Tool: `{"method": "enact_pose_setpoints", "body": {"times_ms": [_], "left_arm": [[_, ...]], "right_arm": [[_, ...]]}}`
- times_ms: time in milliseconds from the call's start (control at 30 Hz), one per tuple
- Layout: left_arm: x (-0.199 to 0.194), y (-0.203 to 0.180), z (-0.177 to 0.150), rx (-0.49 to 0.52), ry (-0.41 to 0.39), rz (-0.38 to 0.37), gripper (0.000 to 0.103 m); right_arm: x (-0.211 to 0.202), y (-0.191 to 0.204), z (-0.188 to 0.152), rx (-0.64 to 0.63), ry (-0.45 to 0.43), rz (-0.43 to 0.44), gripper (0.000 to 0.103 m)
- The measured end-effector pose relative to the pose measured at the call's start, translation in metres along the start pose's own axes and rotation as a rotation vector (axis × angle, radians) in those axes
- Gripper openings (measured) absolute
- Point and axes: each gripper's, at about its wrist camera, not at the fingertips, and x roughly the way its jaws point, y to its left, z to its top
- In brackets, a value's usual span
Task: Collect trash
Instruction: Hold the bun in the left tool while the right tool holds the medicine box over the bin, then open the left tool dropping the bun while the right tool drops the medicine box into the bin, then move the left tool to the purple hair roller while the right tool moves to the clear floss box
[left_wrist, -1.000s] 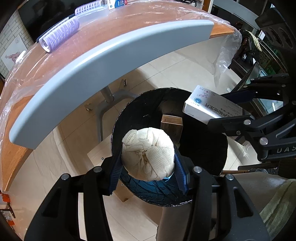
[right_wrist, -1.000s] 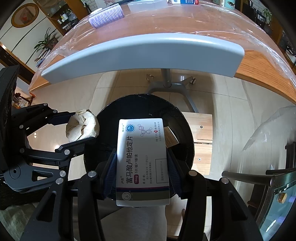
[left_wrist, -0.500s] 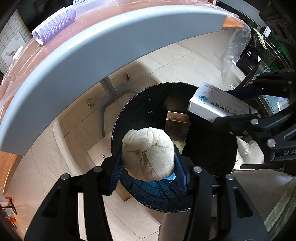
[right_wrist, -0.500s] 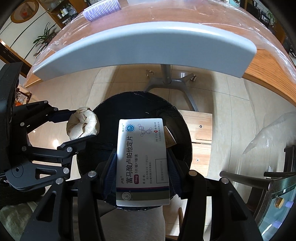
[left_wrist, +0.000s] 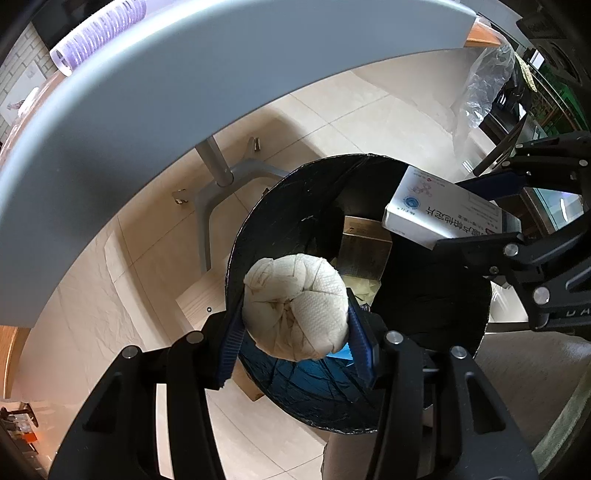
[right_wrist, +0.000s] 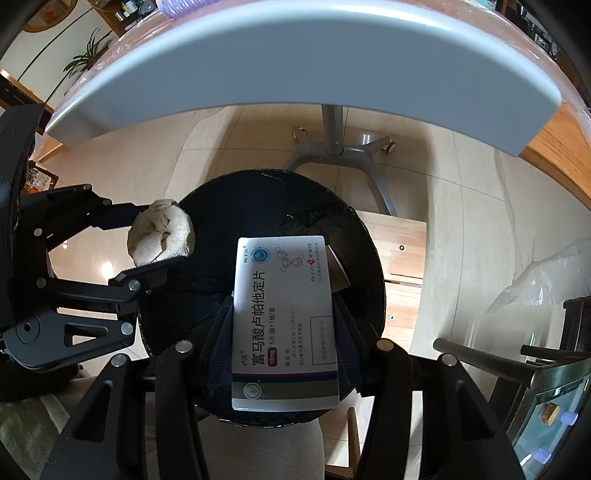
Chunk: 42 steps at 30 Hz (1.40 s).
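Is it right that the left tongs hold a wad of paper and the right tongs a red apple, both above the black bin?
Not quite. The right tongs hold a white medicine box, not an apple, as the right wrist view shows. The left tongs do hold the paper wad, both above the black bin.

place: home room | cues: tiled floor (right_wrist: 461, 206), wooden table (right_wrist: 554, 140), potted plant (right_wrist: 86, 59)

One paper wad (left_wrist: 295, 306), one box (right_wrist: 284, 321), one bin (left_wrist: 424, 295).
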Motion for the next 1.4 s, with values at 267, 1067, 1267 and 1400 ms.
{"method": "enact_pose_setpoints", "body": {"times_ms": [267,1067,1267,1400], "left_arm": [[0.006,-0.004,0.003,0.006,0.009,0.003,0.051],[-0.116,0.006,0.004,-0.010,-0.278,-0.155,0.081],[-0.159,0.030,0.032,-0.051,-0.445,-0.032,0.100],[-0.149,0.068,0.057,-0.199,-0.416,0.020,0.100]], "right_arm": [[0.004,-0.004,0.002,0.000,0.017,-0.004,0.051],[-0.130,-0.007,0.015,-0.064,-0.339,-0.029,0.081],[-0.153,-0.014,0.056,-0.094,-0.464,-0.025,0.093],[-0.154,-0.018,0.089,-0.155,-0.510,-0.059,0.093]]}}
